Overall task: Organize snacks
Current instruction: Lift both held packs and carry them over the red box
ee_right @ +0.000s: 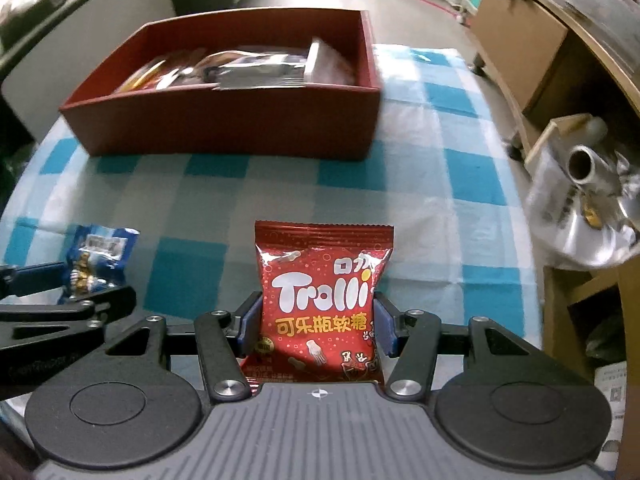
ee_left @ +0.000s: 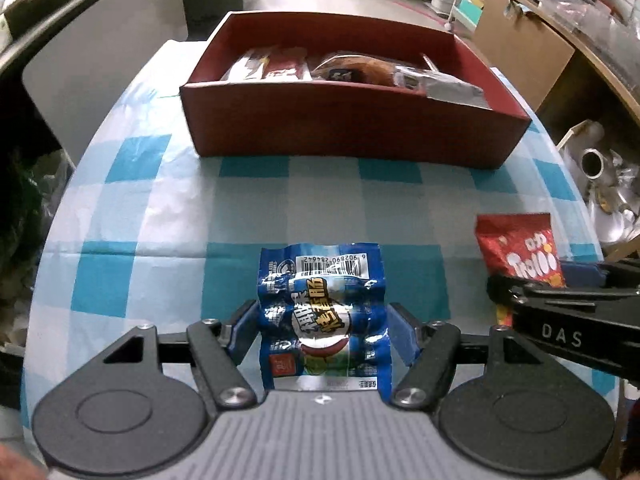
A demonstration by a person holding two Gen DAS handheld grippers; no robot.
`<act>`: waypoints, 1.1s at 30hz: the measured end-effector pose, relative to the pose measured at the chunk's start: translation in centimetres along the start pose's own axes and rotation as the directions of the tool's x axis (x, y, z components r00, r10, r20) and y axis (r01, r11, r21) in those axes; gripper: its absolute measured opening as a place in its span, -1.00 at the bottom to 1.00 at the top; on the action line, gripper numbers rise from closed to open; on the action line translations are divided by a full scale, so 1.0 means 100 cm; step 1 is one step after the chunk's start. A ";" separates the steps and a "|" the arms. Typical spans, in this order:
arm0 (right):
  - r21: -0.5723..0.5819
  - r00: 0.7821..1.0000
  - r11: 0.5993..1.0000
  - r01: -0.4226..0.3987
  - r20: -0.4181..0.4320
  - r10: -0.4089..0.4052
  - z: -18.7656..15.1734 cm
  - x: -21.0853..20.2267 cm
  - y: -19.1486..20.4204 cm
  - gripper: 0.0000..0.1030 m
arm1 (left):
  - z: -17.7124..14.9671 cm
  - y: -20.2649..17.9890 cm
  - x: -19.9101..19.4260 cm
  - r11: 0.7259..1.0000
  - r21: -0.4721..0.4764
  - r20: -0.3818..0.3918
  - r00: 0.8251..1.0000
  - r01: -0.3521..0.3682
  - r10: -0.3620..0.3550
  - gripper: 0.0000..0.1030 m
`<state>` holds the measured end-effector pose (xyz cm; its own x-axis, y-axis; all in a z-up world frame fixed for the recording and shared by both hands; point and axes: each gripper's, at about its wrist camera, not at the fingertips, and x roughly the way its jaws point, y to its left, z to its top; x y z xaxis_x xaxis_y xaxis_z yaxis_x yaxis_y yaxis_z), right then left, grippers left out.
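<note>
My left gripper (ee_left: 323,330) is shut on a blue snack packet (ee_left: 322,312), its blue pads pressing both sides, over the checked tablecloth. My right gripper (ee_right: 318,324) is shut on a red Trolli candy bag (ee_right: 322,304). Each packet also shows in the other view: the red bag at the right (ee_left: 520,248), the blue packet at the left (ee_right: 98,260). A dark red box (ee_left: 352,128) (ee_right: 224,124) stands farther back on the table, holding several snack packets (ee_left: 352,68).
The table has a blue-and-white checked cloth (ee_left: 192,200). To the right are a wooden shelf unit (ee_right: 520,52) and crumpled silver foil with a metal tube (ee_right: 588,184). A white cabinet (ee_left: 100,60) stands at the left.
</note>
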<state>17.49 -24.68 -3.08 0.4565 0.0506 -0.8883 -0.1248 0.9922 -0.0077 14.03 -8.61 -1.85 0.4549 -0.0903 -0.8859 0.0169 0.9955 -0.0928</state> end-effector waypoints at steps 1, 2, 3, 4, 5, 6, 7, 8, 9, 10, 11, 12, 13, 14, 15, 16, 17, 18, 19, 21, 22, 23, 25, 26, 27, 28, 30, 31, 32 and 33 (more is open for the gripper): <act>-0.005 1.000 1.000 -0.008 0.007 0.008 0.002 -0.001 0.005 0.23 | 0.000 0.003 -0.001 1.000 -0.003 0.006 1.000 -0.003 0.003 0.21; -0.010 1.000 1.000 -0.014 0.012 0.014 0.003 -0.002 0.010 0.23 | 0.000 0.005 -0.003 1.000 -0.006 0.016 1.000 -0.007 0.007 0.21; -0.018 1.000 1.000 -0.021 0.019 0.022 0.004 -0.004 0.016 0.23 | 0.001 0.007 -0.005 1.000 -0.009 0.027 1.000 -0.013 0.014 0.21; -0.026 0.999 0.999 -0.024 0.027 0.024 0.005 -0.005 0.021 0.22 | 0.002 0.008 -0.007 1.000 -0.006 0.037 0.999 -0.024 0.024 0.21; -0.032 0.999 0.999 -0.017 0.039 0.019 0.006 -0.007 0.026 0.22 | 0.002 0.010 -0.009 1.000 -0.005 0.049 0.998 -0.030 0.031 0.21; -0.032 0.999 0.999 -0.020 0.048 0.022 0.008 -0.009 0.027 0.22 | 0.003 0.012 -0.011 0.999 -0.011 0.061 0.998 -0.034 0.035 0.21; -0.027 0.998 0.999 -0.031 0.055 0.033 0.009 -0.010 0.028 0.22 | 0.004 0.015 -0.014 0.999 -0.019 0.070 0.997 -0.032 0.033 0.21; -0.025 0.997 0.999 -0.042 0.060 0.043 0.011 -0.011 0.028 0.22 | 0.006 0.017 -0.016 0.999 -0.027 0.076 0.997 -0.027 0.029 0.21; -0.028 0.997 0.998 -0.047 0.066 0.049 0.012 -0.013 0.029 0.22 | 0.009 0.019 -0.018 0.999 -0.034 0.084 0.996 -0.026 0.029 0.21; -0.032 0.996 0.998 -0.050 0.074 0.052 0.013 -0.015 0.030 0.22 | 0.011 0.020 -0.020 0.999 -0.038 0.096 0.995 -0.029 0.033 0.21; -0.031 0.995 0.998 -0.054 0.087 0.056 0.015 -0.018 0.030 0.22 | 0.013 0.020 -0.023 0.999 -0.038 0.113 0.993 -0.037 0.041 0.21; -0.028 0.993 0.998 -0.058 0.099 0.061 0.017 -0.020 0.030 0.22 | 0.016 0.019 -0.024 0.998 -0.036 0.126 0.991 -0.044 0.048 0.21; -0.022 0.992 0.998 -0.064 0.110 0.067 0.019 -0.022 0.030 0.22 | 0.018 0.018 -0.027 0.998 -0.033 0.140 0.989 -0.051 0.055 0.21; -0.016 0.990 0.997 -0.071 0.119 0.073 0.021 -0.024 0.029 0.22 | 0.021 0.017 -0.029 0.998 -0.031 0.153 0.986 -0.055 0.059 0.21; -0.011 0.989 0.997 -0.077 0.129 0.077 0.023 -0.026 0.028 0.22 | 0.023 0.017 -0.030 0.998 -0.032 0.162 0.985 -0.056 0.060 0.21; -0.007 0.987 0.997 -0.080 0.140 0.080 0.025 -0.028 0.027 0.22 | 0.027 0.017 -0.031 0.998 -0.034 0.169 0.984 -0.054 0.059 0.21; -0.003 0.985 0.997 -0.083 0.150 0.082 0.027 -0.030 0.026 0.22 | 0.030 0.017 -0.032 0.998 -0.038 0.175 0.983 -0.050 0.056 0.21; 0.000 0.984 0.996 -0.085 0.160 0.084 0.029 -0.031 0.024 0.22 | 0.035 0.017 -0.032 0.998 -0.041 0.181 0.982 -0.047 0.054 0.21; 0.003 0.982 0.996 -0.085 0.171 0.083 0.032 -0.032 0.023 0.22 | 0.038 0.016 -0.033 0.998 -0.043 0.188 0.981 -0.047 0.054 0.21; 0.007 0.978 0.996 -0.084 0.191 0.081 0.038 -0.035 0.021 0.22 | 0.046 0.013 -0.035 0.998 -0.041 0.208 0.976 -0.057 0.064 0.21; 0.014 0.976 0.996 -0.084 0.200 0.080 0.041 -0.035 0.019 0.22 | 0.050 0.012 -0.036 0.997 -0.039 0.219 0.973 -0.064 0.071 0.21; 0.023 0.974 0.996 -0.086 0.210 0.079 0.044 -0.036 0.018 0.22 | 0.054 0.010 -0.037 0.997 -0.037 0.231 0.970 -0.070 0.076 0.21; 0.035 0.970 0.995 -0.089 0.229 0.078 0.050 -0.036 0.016 0.22 | 0.062 0.010 -0.037 0.997 -0.041 0.246 0.966 -0.072 0.080 0.21; 0.039 0.968 0.995 -0.090 0.238 0.078 0.054 -0.035 0.015 0.22 | 0.067 0.011 -0.037 0.996 -0.046 0.252 0.965 -0.070 0.079 0.21; 0.044 0.966 0.995 -0.093 0.247 0.079 0.058 -0.035 0.014 0.22 | 0.071 0.011 -0.037 0.996 -0.048 0.255 0.964 -0.069 0.079 0.21; 0.049 0.964 0.994 -0.097 0.253 0.081 0.062 -0.034 0.013 0.22 | 0.075 0.011 -0.036 0.996 -0.052 0.259 0.963 -0.069 0.080 0.21; 0.062 0.960 0.992 -0.109 0.264 0.088 0.069 -0.033 0.012 0.22 | 0.083 0.012 -0.036 0.995 -0.056 0.269 0.959 -0.078 0.090 0.21; 0.065 0.959 0.992 -0.112 0.269 0.091 0.073 -0.032 0.012 0.22 | 0.087 0.012 -0.035 0.995 -0.054 0.275 0.957 -0.084 0.096 0.21; 0.065 0.957 0.991 -0.113 0.275 0.091 0.075 -0.031 0.013 0.22 | 0.091 0.012 -0.034 0.994 -0.055 0.280 0.955 -0.090 0.102 0.21; 0.065 0.956 0.992 -0.113 0.280 0.090 0.078 -0.031 0.013 0.22 | 0.095 0.012 -0.033 0.994 -0.056 0.283 0.953 -0.093 0.105 0.21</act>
<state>22.84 -22.65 3.22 0.6721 0.1697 -0.7207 -0.1178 0.9855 0.1223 20.96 -6.85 5.30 0.6874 0.0266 -0.7258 -0.0759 0.9965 -0.0353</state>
